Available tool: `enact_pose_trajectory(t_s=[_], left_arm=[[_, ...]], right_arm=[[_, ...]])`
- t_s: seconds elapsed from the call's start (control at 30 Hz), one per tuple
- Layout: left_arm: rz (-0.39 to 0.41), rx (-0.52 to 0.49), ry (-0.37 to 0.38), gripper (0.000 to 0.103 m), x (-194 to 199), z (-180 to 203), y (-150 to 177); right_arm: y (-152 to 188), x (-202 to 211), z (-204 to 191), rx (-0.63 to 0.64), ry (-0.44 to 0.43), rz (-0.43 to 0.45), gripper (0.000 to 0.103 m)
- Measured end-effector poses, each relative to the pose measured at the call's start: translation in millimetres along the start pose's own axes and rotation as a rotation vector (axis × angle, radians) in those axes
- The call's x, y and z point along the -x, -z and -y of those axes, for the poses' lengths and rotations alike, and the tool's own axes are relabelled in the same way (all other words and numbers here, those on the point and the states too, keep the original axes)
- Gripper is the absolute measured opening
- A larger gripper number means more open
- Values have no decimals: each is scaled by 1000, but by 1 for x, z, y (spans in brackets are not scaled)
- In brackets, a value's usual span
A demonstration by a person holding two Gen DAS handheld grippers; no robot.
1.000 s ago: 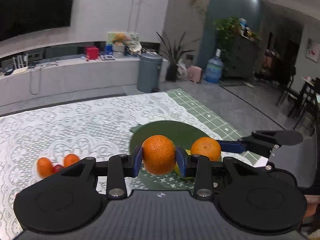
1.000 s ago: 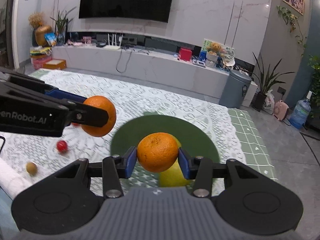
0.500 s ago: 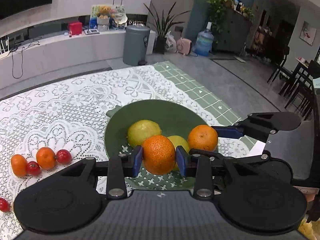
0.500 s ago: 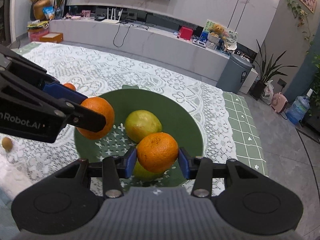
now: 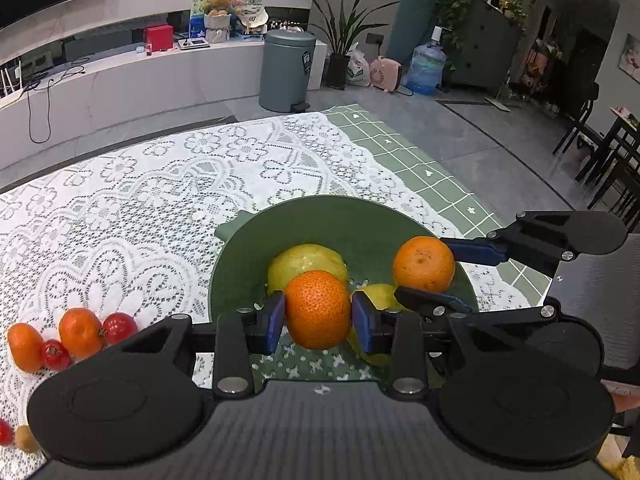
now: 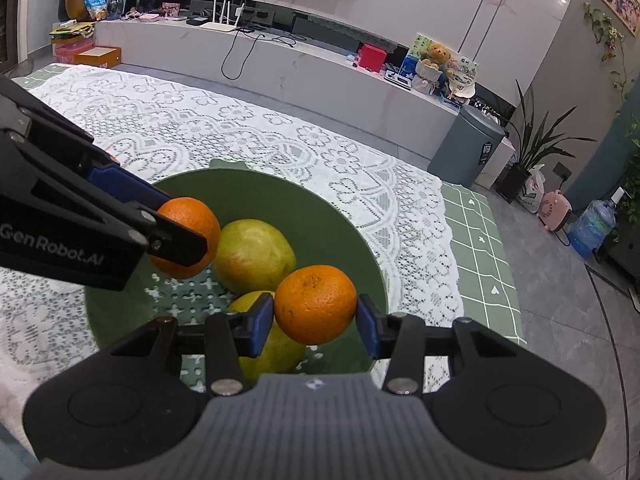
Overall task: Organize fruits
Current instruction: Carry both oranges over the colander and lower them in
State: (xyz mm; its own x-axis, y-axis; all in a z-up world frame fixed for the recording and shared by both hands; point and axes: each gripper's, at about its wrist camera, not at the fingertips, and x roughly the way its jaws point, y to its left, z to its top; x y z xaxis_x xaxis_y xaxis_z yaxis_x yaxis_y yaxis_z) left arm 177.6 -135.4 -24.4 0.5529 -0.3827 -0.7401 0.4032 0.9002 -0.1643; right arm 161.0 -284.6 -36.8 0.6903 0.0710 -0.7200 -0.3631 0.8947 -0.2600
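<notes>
Over the green bowl [image 5: 360, 220] each hand-held gripper, left [image 5: 319, 322] and right [image 6: 316, 318], clamps an orange; the free bowl floor lies below, beside two yellow-green fruits [image 6: 252, 254].

The left gripper [image 5: 319, 316] tilts downward, its blue pads [image 5: 274, 322] pressed against both sides of an orange [image 5: 318, 309]. The right gripper [image 6: 315, 318] tilts down likewise, its pads [image 6: 262, 320] clamped on a second orange [image 6: 315, 304]. The two grippers sit close together, side by side, fingers converging, the right one's fingertips slightly ahead of the left's.
</notes>
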Motion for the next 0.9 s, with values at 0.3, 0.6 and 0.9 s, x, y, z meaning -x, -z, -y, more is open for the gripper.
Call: enact_pose_trajectory(t_s=[0.3,0.6,0.9], left_arm=[[-41,8,-5,41,-24,-6,-8],[-17,14,28,41,-27,-11,-14],[-92,33,31,41,-25,-16,-5]], right_arm=[[-7,-24,-1,30,-4,-14,42],[-14,-40,-3,60,-2,-30,43],[-14,-50,-1,47,-2,-49,43]])
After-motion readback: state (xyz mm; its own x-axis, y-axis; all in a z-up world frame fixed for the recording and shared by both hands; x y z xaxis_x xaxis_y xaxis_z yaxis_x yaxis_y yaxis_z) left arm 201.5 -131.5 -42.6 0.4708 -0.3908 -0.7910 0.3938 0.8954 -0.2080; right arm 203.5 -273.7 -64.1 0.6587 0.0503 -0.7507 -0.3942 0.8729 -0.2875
